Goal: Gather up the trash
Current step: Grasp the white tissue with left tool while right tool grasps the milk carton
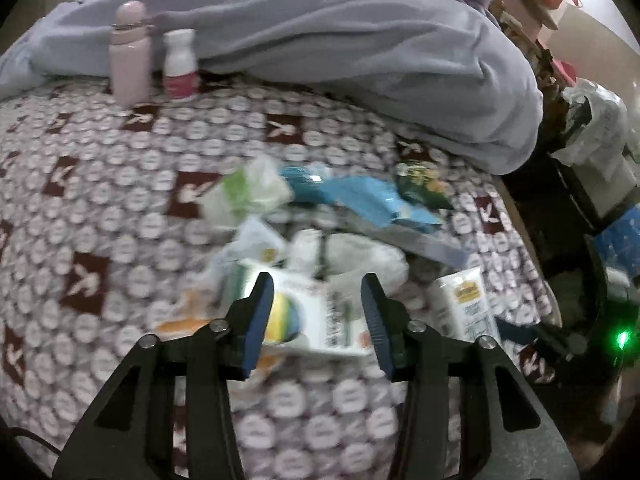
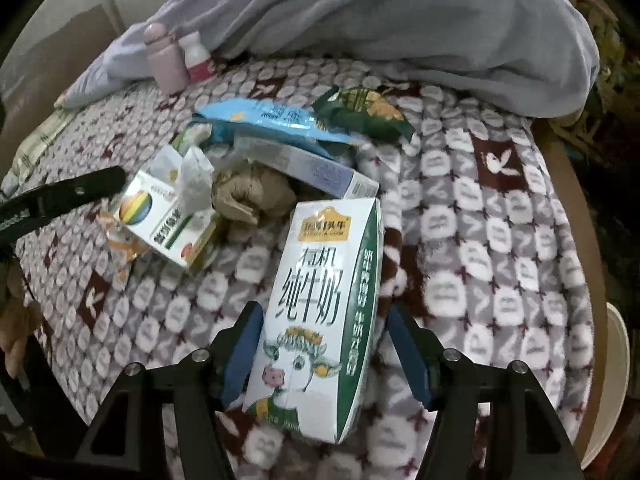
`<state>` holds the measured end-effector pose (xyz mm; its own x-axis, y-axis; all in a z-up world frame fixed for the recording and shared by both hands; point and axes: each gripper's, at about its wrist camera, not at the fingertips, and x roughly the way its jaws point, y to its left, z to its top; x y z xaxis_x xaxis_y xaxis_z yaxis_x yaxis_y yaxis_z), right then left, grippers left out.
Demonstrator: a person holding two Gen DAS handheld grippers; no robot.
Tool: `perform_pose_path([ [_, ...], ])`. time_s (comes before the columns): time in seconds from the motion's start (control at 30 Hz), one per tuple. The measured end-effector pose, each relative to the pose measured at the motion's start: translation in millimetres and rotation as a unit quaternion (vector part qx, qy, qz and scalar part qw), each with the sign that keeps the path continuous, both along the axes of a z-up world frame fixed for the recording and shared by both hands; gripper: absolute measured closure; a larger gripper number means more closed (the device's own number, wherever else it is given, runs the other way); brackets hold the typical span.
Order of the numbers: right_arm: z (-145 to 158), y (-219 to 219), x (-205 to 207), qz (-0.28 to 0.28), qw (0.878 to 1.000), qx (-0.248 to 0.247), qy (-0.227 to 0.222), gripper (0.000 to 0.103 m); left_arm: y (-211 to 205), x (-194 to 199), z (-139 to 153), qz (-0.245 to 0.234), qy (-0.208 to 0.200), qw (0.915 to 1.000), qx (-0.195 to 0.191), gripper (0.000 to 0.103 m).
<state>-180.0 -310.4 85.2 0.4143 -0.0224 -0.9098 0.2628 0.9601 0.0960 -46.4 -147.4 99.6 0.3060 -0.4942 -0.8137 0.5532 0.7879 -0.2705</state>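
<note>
A white and green milk carton (image 2: 320,312) lies on the patterned blanket (image 2: 480,240), between the fingers of my right gripper (image 2: 324,320). That gripper is open, with a thin gap showing at the right pad. My left gripper (image 1: 316,300) is open over a small white box with a rainbow ball (image 1: 304,320); the view is blurred and the pads do not press on it. In the right wrist view the box (image 2: 160,216) sits left of the carton, with one left gripper finger (image 2: 80,192) beside it. The carton (image 1: 464,304) also appears in the left wrist view.
More litter lies behind: a blue wrapper (image 2: 272,120), a green snack bag (image 2: 360,114), a flat pale box (image 2: 316,168), crumpled brown paper (image 2: 248,196). A pink bottle (image 2: 162,60) and a white bottle (image 2: 196,60) stand by the grey quilt (image 2: 400,12). A dark container (image 1: 576,292) sits beyond the bed's right edge.
</note>
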Motion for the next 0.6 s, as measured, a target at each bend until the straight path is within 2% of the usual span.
perform_pose_path([
  [0.13,-7.0,-6.1,-4.3,-0.006,1.000,0.018,-0.007,0.041,-24.9,-6.1,-5.3,-0.012,-0.008,0.9999,0.009,0.052],
  [0.23,-11.6,-10.9,-5.8,-0.011,0.999,0.035,-0.014,0.038,-44.8,-7.1,-13.9,-0.007,-0.024,0.9987,0.045,0.052],
  [0.33,-15.5,-11.4,-6.7,-0.010,0.999,0.036,-0.026,0.038,-51.6,-3.1,-23.4,0.007,-0.030,0.9976,0.062,0.053],
  [0.37,-16.5,-11.8,-7.4,-0.010,0.999,0.039,-0.033,0.038,-50.3,-0.3,-25.9,0.014,-0.025,0.9978,0.061,0.056],
  [0.4,-16.8,-12.0,-8.3,-0.010,0.998,0.043,-0.038,0.039,-46.6,3.0,-27.9,0.019,-0.013,0.9985,0.049,0.066],
  [0.43,-16.5,-12.7,-10.3,-0.011,0.998,0.049,-0.044,0.045,-42.8,5.9,-29.9,0.020,0.005,0.9991,0.036,0.090],
  [0.47,-14.4,-12.8,-13.4,-0.012,0.998,0.047,-0.051,0.045,-38.5,8.7,-31.3,0.020,0.022,0.9992,0.028,0.092],
  [0.6,-5.6,-13.8,-23.6,-0.005,0.997,0.049,-0.063,0.045,-21.2,1.1,-18.8,0.027,0.022,0.9994,0.007,0.095],
])
